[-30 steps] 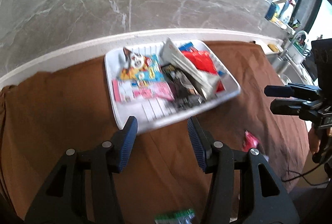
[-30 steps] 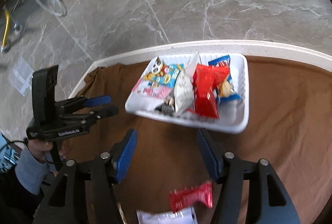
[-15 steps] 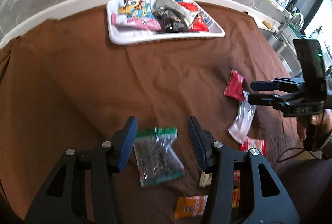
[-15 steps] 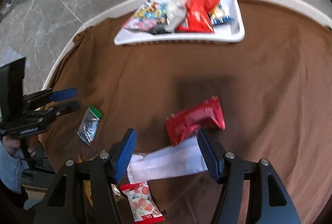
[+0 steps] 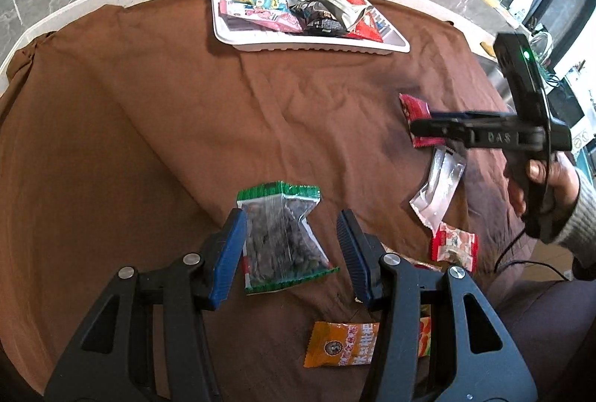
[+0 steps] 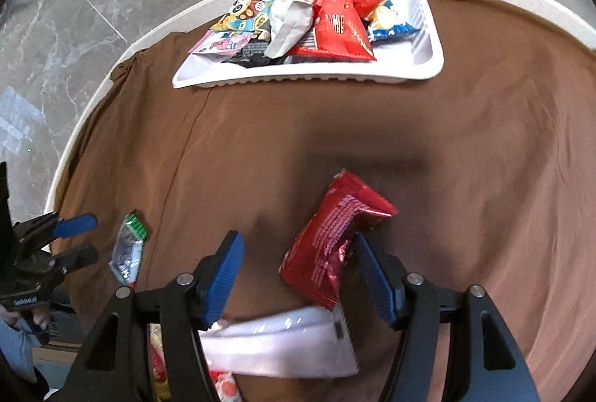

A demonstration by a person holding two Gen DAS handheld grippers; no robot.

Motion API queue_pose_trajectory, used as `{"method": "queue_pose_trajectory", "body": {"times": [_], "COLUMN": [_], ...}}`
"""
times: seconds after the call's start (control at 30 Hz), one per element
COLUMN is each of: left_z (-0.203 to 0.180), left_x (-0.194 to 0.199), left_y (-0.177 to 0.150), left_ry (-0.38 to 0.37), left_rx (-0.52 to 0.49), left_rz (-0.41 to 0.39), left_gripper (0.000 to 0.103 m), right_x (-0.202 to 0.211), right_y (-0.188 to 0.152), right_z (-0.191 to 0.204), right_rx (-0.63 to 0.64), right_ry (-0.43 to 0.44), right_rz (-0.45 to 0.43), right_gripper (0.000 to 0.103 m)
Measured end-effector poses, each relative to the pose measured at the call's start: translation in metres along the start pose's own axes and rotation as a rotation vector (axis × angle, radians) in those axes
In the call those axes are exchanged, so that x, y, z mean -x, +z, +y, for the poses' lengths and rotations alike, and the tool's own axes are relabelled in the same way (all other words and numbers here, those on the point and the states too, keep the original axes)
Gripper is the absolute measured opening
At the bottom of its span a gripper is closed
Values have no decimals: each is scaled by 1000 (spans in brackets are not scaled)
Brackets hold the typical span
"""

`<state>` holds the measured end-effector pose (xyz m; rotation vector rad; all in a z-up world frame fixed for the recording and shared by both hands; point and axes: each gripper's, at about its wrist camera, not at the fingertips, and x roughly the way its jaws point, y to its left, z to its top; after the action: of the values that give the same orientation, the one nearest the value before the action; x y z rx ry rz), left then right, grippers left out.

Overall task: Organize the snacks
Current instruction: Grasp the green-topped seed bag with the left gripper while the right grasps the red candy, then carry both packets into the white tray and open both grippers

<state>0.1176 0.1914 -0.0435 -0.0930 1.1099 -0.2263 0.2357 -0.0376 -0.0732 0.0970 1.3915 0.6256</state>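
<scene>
A white tray [image 5: 309, 46] holding several snack packs sits at the far side of the brown cloth; it also shows in the right wrist view [image 6: 428, 67]. My left gripper [image 5: 290, 245] is open, its jaws on either side of a clear green-edged packet of dark seeds [image 5: 279, 238] lying on the cloth. My right gripper [image 6: 298, 268] is open just over a red foil packet [image 6: 335, 242], which lies between its fingers nearer the right one. A white packet [image 6: 283, 342] lies just below it. The seed packet shows at left in the right wrist view [image 6: 128, 249].
An orange packet [image 5: 342, 344] and a small red-and-white packet [image 5: 454, 245] lie near the table's front edge. The brown cloth [image 5: 149, 126] covers a round white table [image 6: 123, 56] over a marble floor. The right gripper shows at right in the left wrist view [image 5: 428, 128].
Both grippers have pulled back from the tray and dropped toward the cloth. The left now straddles the seed packet; the right has closed in on the red packet.
</scene>
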Motion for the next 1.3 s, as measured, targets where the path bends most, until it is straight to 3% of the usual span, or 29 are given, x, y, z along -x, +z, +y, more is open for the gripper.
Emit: {"method": "queue_pose_trajectory", "body": {"times": [0.3, 0.73, 0.8, 0.93, 1.07, 1.13, 1.3], "left_z": [1, -7, -8, -12, -11, -5, 2], "left_x": [-18, -46, -48, -51, -51, -49, -43], "left_y": [-2, 5, 6, 5, 2, 2, 1], "left_ry": [6, 71, 81, 102, 117, 97, 71], "left_rx": [23, -24, -37, -84, -115, -91, -54], "left_rz": [36, 76, 74, 64, 52, 45, 29], "left_gripper": [48, 48, 48, 48, 41, 34, 27], "right_x": [-7, -11, -12, -12, -11, -9, 0], "right_y": [11, 15, 14, 14, 13, 14, 14], "right_z": [6, 9, 11, 13, 12, 10, 4], "right_rx": [44, 90, 115, 155, 178, 160, 124], "right_ry": [-32, -53, -78, -121, -116, -92, -50], "right_rz": [10, 0, -5, -12, -22, -24, -41], "right_gripper": [66, 65, 60, 33, 30, 29, 29]}}
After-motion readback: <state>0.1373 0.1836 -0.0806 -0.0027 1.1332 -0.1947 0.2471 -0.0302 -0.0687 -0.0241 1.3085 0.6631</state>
